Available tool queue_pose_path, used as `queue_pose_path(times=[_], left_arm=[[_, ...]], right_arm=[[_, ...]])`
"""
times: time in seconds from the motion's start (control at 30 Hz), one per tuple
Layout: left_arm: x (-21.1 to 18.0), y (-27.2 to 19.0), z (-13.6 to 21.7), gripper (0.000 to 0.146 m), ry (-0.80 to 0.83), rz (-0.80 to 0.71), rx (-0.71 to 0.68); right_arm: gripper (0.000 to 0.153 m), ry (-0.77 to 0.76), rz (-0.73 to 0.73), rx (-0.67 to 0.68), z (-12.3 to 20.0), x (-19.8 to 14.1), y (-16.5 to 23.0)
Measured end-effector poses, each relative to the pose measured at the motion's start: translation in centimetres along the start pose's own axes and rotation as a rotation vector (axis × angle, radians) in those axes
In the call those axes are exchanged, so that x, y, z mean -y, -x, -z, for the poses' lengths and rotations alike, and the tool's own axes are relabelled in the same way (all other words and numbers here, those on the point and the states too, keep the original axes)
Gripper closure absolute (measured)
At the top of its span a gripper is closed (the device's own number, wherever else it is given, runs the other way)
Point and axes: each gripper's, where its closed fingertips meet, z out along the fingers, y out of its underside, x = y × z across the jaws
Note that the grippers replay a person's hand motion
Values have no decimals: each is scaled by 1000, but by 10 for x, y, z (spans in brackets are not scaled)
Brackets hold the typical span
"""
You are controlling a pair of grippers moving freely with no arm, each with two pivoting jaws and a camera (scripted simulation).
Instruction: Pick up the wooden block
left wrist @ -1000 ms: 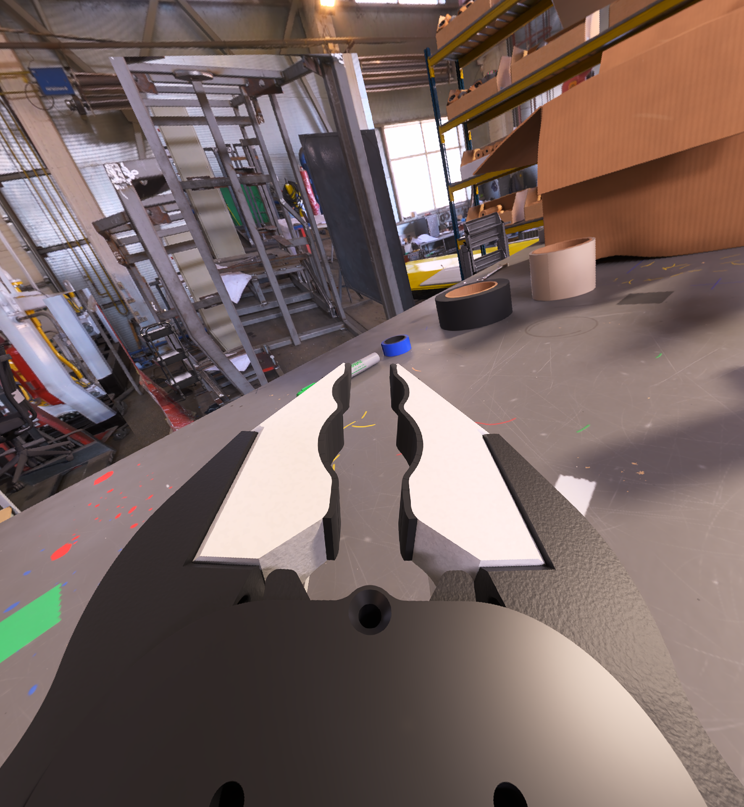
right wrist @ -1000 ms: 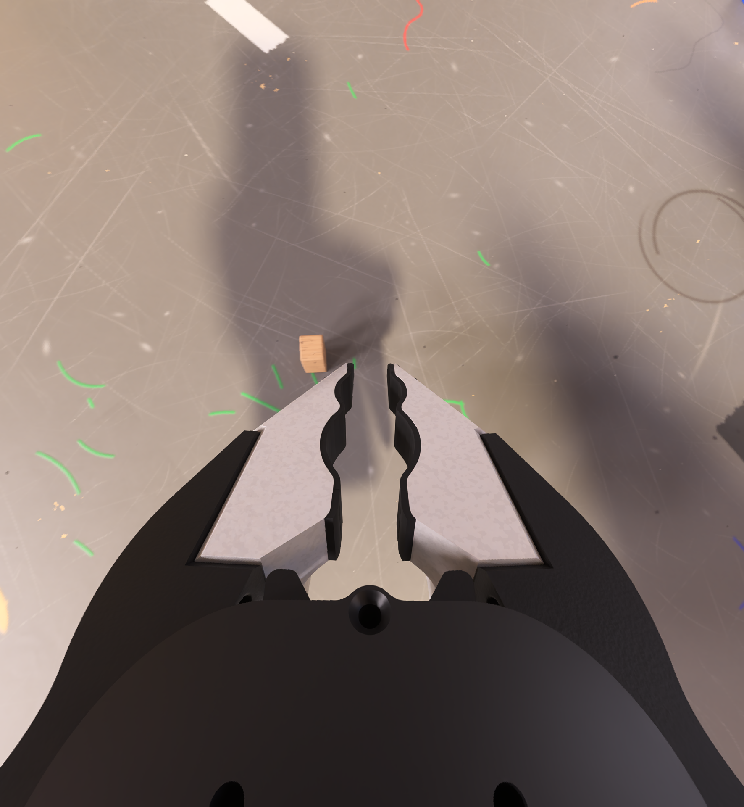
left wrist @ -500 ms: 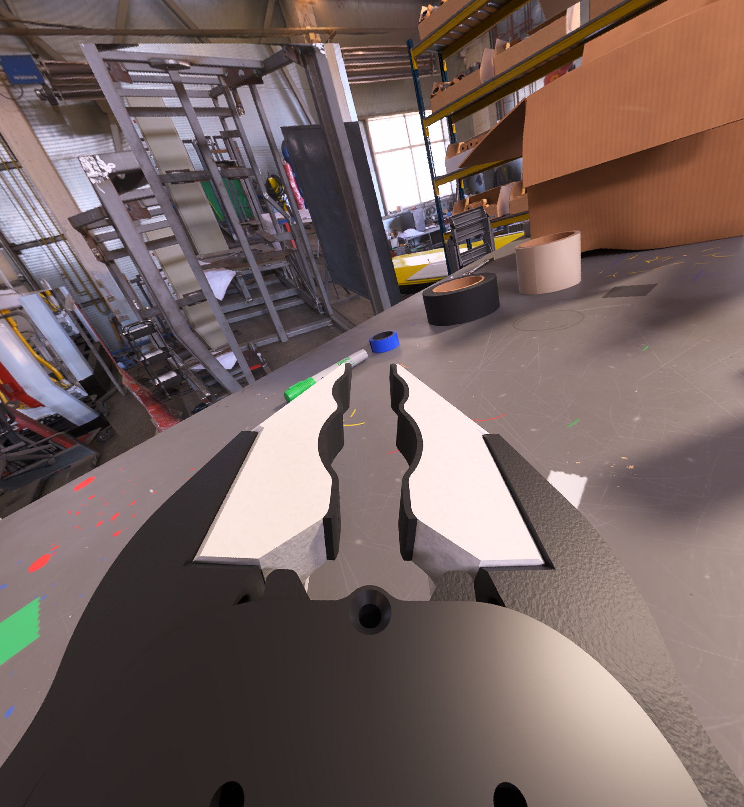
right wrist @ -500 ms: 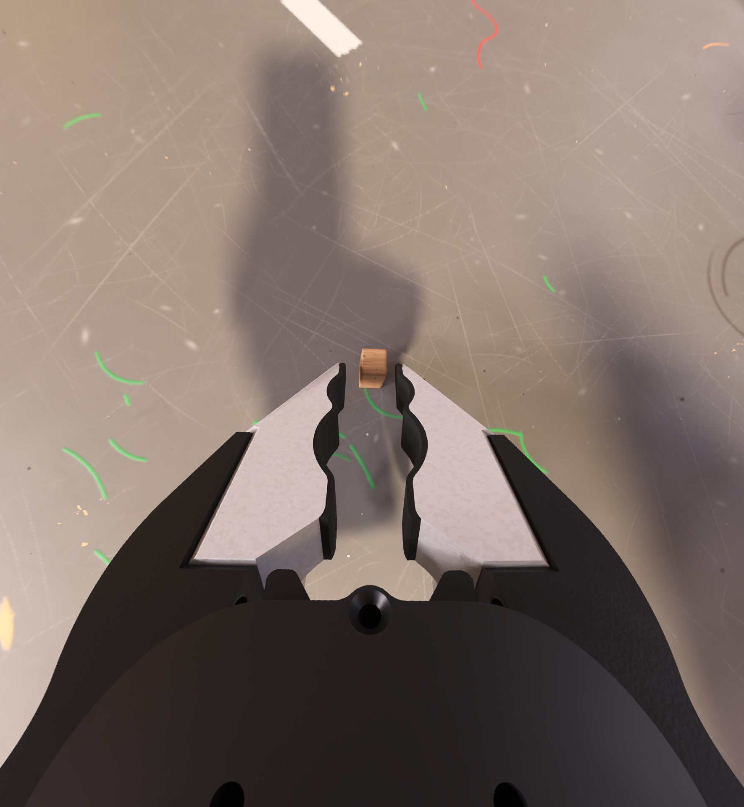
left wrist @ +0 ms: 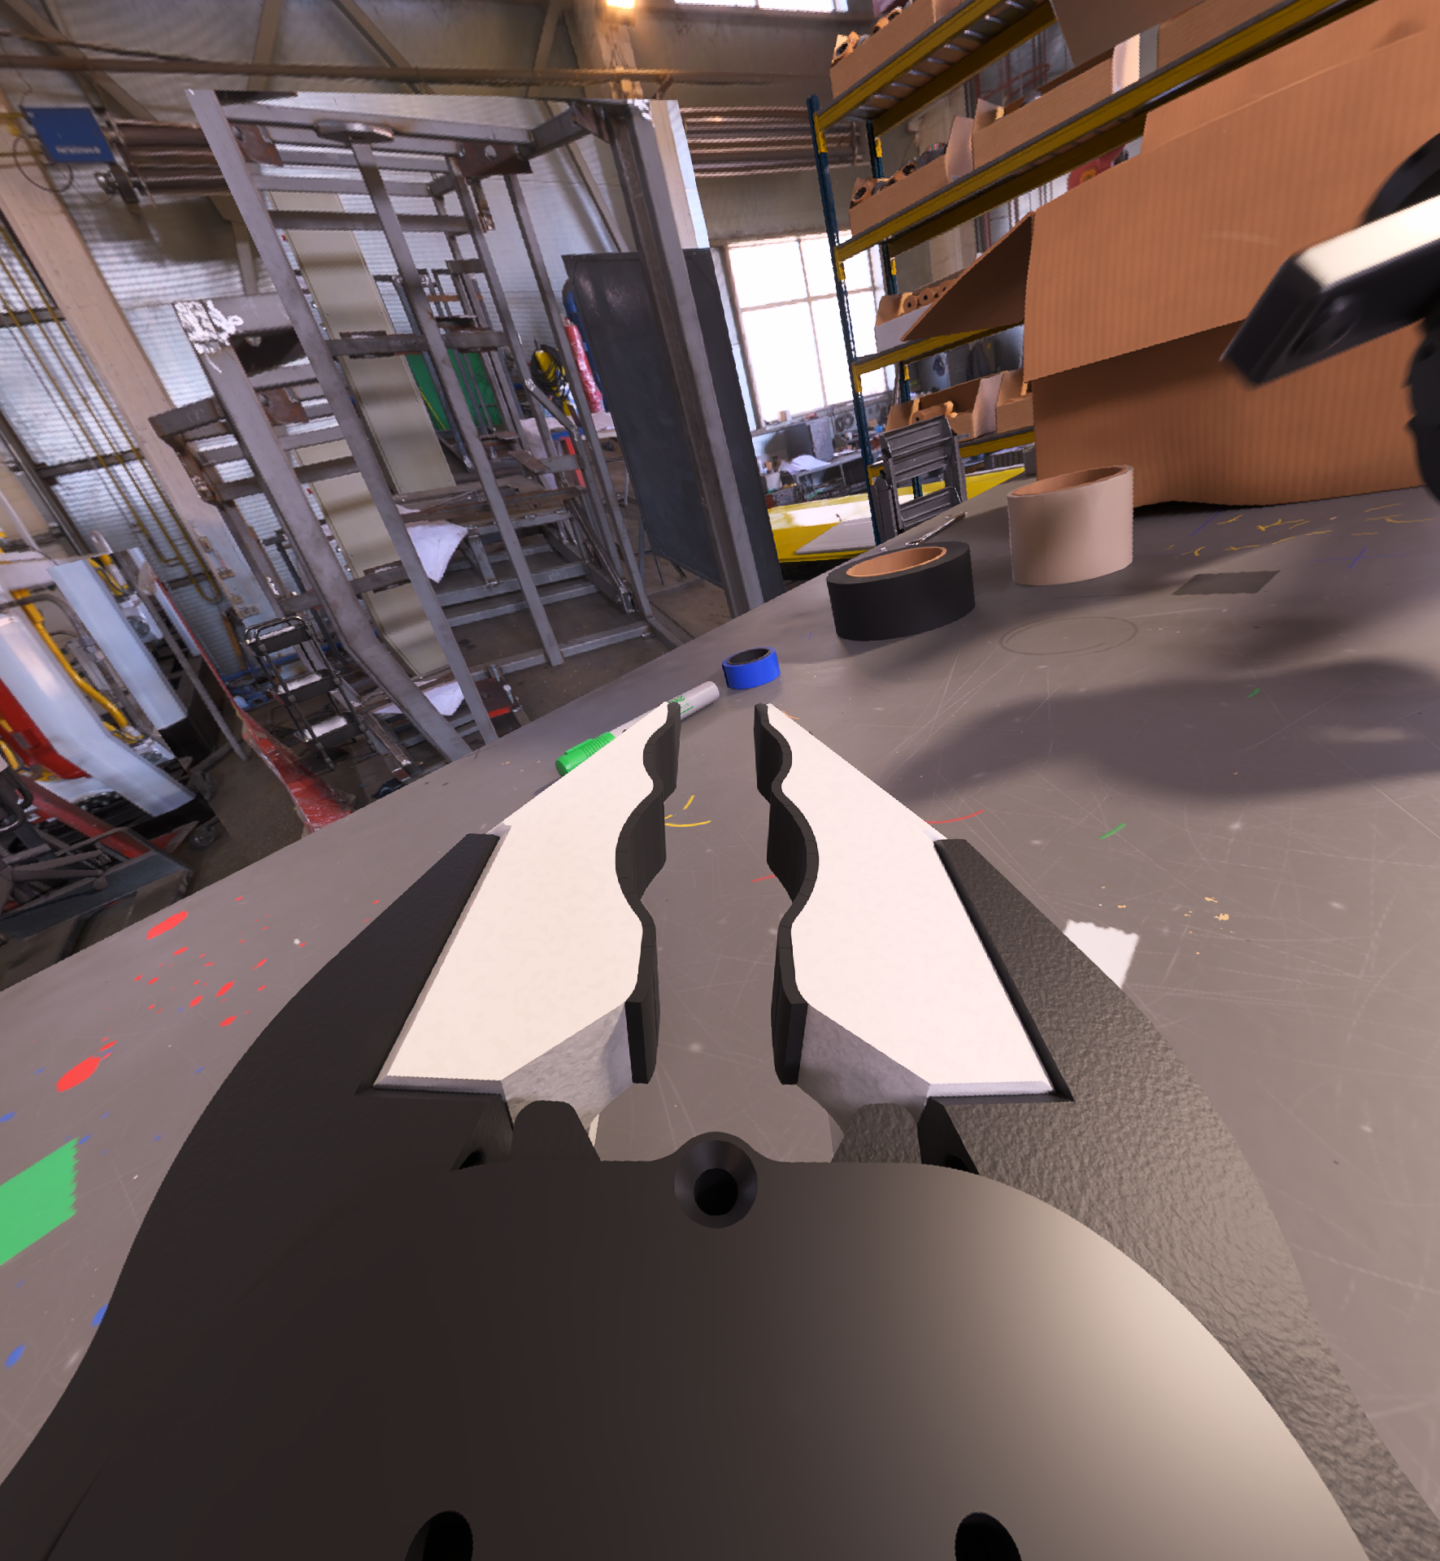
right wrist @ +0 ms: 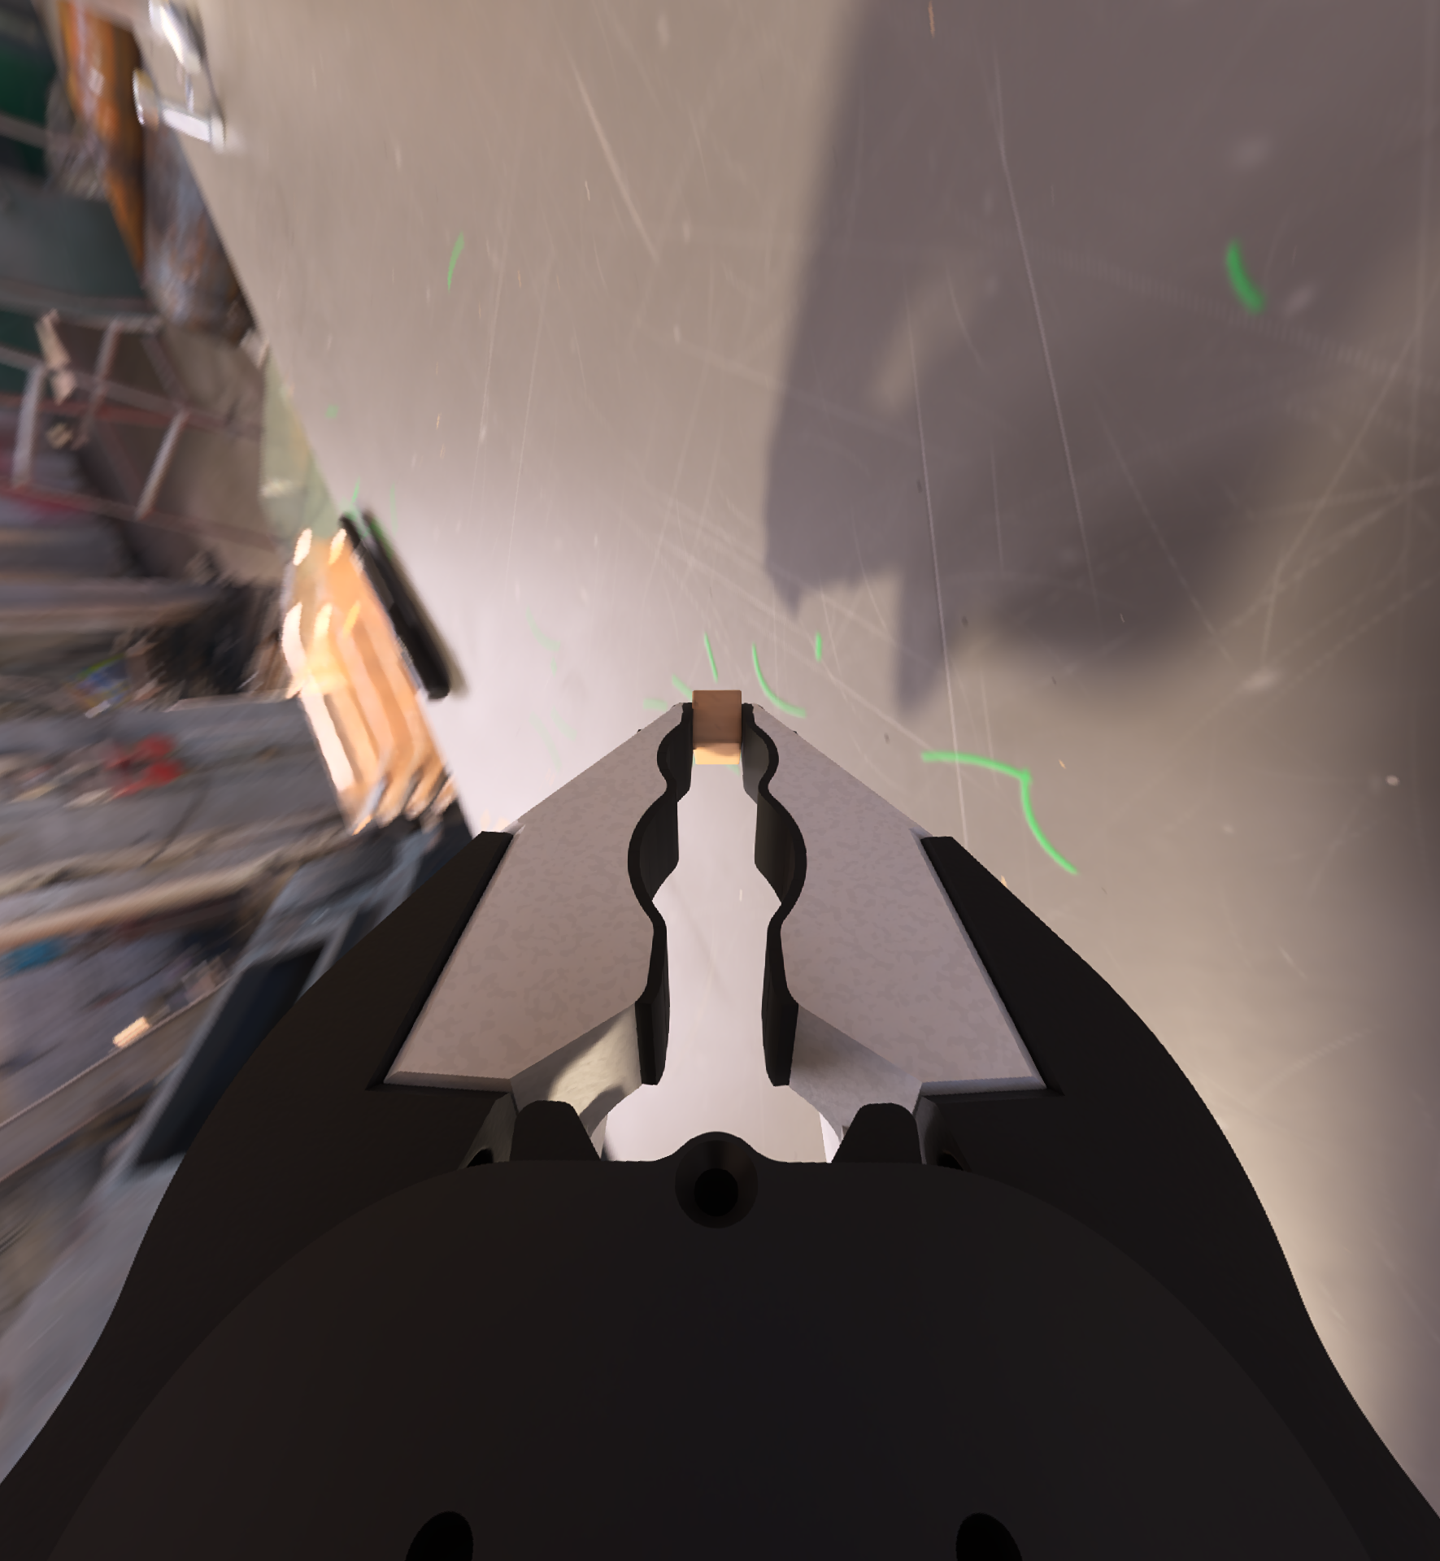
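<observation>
The wooden block [right wrist: 717,726] is a small tan cube pinched between the tips of my right gripper [right wrist: 717,733], which is shut on it and holds it off the grey scratched table [right wrist: 1122,929]. The right wrist view is tilted and blurred, with the table's edge running along its left side. My left gripper [left wrist: 716,718] is open a little and empty, low over the table [left wrist: 1122,845]. The right gripper's black body [left wrist: 1375,279] shows at the upper right of the left wrist view; the block is not seen there.
A black tape roll [left wrist: 902,587], a tan roll [left wrist: 1071,524], a small blue tape ring [left wrist: 750,667] and a green-capped marker [left wrist: 640,726] lie ahead of the left gripper near the table's far edge. A big cardboard box [left wrist: 1257,338] stands at the back right.
The right gripper moved over the block, shut on it and raised it, tilting sharply. It has come into the left wrist view at the upper right. The left gripper has shifted only slightly.
</observation>
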Motion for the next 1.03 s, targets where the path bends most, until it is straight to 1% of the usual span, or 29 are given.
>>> queue_pose_path(times=[0.03, 0.07, 0.17, 0.2, 0.33, 0.4, 0.43, 0.5, 0.57, 0.7, 0.83, 1.03], left_arm=[[0, 0, 0, 129, -1, 0, -1], [0, 0, 0, 129, -1, 0, 0], [1, 0, 0, 129, -3, -2, 0], [1, 0, 0, 129, -3, -2, 0], [1, -1, 0, 129, -6, 1, -7], [2, -2, 0, 129, -8, 3, -12], [2, -2, 0, 129, -9, 4, -14], [2, -3, -1, 129, -11, 4, -18], [2, -4, -1, 129, -12, 4, -24], [3, -6, -2, 129, -12, 3, -32], [5, -7, -1, 129, -24, -3, -46], [4, -10, -3, 129, -18, -11, -60]], right_arm=[[142, 83, -39, 44, 4, -5, -3], [142, 174, -63, 55, 7, -10, -8], [142, 411, -68, 92, 14, -20, -11], [142, 471, -67, 110, 16, -21, -9], [142, 682, -53, 99, 21, -23, -15], [142, 755, -33, 149, 22, -23, -13], [142, 789, 6, 181, 22, -23, -12], [142, 848, 63, 225, 21, -25, -11], [142, 886, 95, 241, 18, -24, -12], [142, 967, 124, 196, 13, -23, -20], [142, 995, 123, 182, 12, -20, -22], [142, 997, 117, 167, 14, -15, -26]])
